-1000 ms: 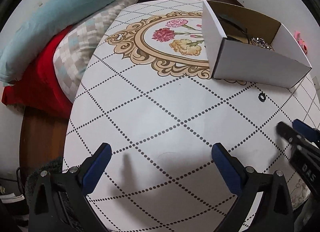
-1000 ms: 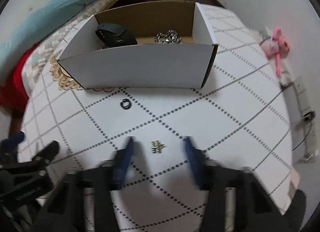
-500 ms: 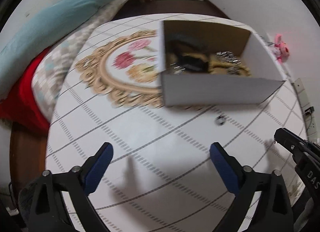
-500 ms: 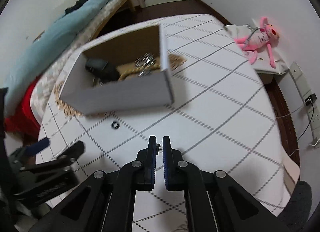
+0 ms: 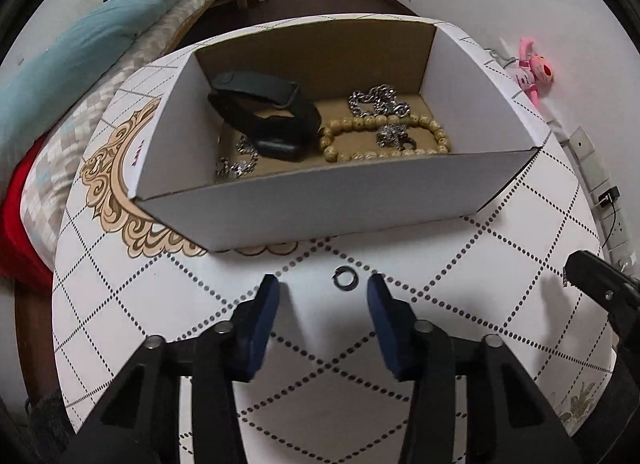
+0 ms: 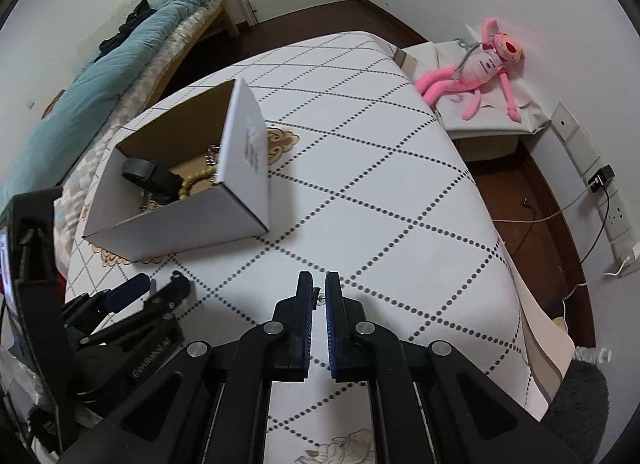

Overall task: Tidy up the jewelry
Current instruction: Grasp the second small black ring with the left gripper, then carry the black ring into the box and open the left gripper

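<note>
Small black ring (image 5: 343,277) flat on the surface (image 5: 500,264), just short of the box (image 5: 320,200), at 12 o'clock from the wide-spread left gripper (image 5: 323,291); right gripper (image 6: 316,288), farther off, pinching a tiny earring (image 6: 319,297).

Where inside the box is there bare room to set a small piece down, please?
Bare floor shows between the black band and the silver chain, and mid-front of the box. Around the bead bracelet it is crowded.

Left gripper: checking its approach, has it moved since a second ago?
Yes. The left gripper has moved toward the white cardboard box and now straddles the small black ring.
</note>
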Demonstrator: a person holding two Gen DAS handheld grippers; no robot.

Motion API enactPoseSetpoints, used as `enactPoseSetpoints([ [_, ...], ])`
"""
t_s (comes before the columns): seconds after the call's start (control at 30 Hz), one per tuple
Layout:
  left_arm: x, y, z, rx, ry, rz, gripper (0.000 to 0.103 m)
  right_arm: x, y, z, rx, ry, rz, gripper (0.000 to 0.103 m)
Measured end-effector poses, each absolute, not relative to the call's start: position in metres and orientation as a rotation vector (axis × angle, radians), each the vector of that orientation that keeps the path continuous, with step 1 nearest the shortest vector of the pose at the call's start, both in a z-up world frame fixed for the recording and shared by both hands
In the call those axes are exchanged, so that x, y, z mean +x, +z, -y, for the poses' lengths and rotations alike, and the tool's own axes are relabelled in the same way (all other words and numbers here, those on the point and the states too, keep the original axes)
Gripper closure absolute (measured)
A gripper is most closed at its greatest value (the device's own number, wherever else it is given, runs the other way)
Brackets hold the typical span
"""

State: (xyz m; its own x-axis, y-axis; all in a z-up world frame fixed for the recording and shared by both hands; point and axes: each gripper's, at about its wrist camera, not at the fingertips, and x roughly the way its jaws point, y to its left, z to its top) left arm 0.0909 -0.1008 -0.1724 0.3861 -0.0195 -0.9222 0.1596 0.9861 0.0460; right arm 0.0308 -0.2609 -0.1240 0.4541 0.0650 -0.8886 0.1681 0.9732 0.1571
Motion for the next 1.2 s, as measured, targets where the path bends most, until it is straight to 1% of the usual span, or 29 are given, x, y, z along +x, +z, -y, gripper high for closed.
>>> enactPoseSetpoints([
  [0.13,0.095,-0.172,0.103,0.133,-0.126,-1.161,0.079,0.031,-0.127,0.264,0.238,-0.072,-1.104,0.096],
  [0.2,0.097,-0.171,0.104,0.13,-0.139,-1.159,0.093,0.031,-0.126,0.265,0.237,-0.074,-1.103,0.096],
  [0.5,0.092,-0.165,0.102,0.114,-0.154,-1.139,0.093,0.029,-0.112,0.268,0.242,-0.068,-1.079,0.096],
  [0.6,0.084,-0.149,0.097,0.08,-0.171,-1.124,0.093,0.029,-0.101,0.264,0.255,-0.041,-1.063,0.096],
  [0.7,0.08,-0.118,0.088,0.031,-0.198,-1.091,0.093,0.033,-0.085,0.255,0.267,0.003,-1.04,0.096],
  [0.8,0.09,-0.09,0.077,-0.017,-0.214,-1.072,0.093,0.051,-0.066,0.242,0.272,0.065,-1.018,0.096],
  [0.9,0.112,-0.076,0.068,-0.047,-0.216,-1.075,0.093,0.08,-0.053,0.23,0.266,0.109,-1.011,0.096],
  [1.0,0.14,-0.077,0.057,-0.065,-0.203,-1.11,0.093,0.11,-0.048,0.221,0.248,0.133,-1.024,0.097],
  [1.2,0.171,-0.089,0.042,-0.085,-0.163,-1.188,0.092,0.171,-0.065,0.204,0.193,0.163,-1.145,0.096],
])
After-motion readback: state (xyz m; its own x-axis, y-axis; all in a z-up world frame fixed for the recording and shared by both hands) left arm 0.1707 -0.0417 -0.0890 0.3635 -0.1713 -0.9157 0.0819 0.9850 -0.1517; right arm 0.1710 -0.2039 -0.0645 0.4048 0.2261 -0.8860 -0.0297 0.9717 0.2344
